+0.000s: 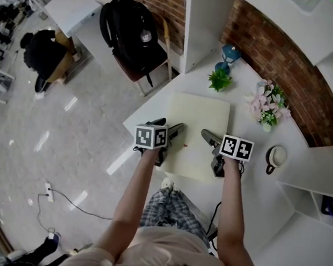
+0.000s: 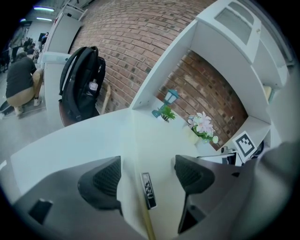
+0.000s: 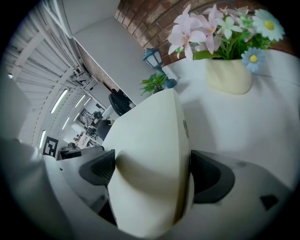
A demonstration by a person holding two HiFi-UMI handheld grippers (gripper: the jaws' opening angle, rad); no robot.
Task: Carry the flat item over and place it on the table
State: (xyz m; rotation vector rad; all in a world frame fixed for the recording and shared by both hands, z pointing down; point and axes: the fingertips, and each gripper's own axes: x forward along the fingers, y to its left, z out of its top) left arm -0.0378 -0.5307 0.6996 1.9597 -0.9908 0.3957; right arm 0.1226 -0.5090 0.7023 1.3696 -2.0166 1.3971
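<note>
Head view: a cream pad [image 1: 197, 126] lies at the counter's [image 1: 254, 189] front edge, with a plant [image 1: 220, 80] and flowers [image 1: 267, 103] behind it and a cup [image 1: 277, 156] to its right. Left gripper view: the left claw [image 2: 147, 176] stands open astride the pad's edge. Right gripper view: the right claw [image 3: 152, 171] pinches the bulging pad.

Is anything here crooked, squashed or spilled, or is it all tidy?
One thing: the cream flat pad is squeezed into a bulging hump between the jaws of the right gripper instead of lying flat. The flower vase and small plant on the white table stand upright, and nothing is spilled.
</note>
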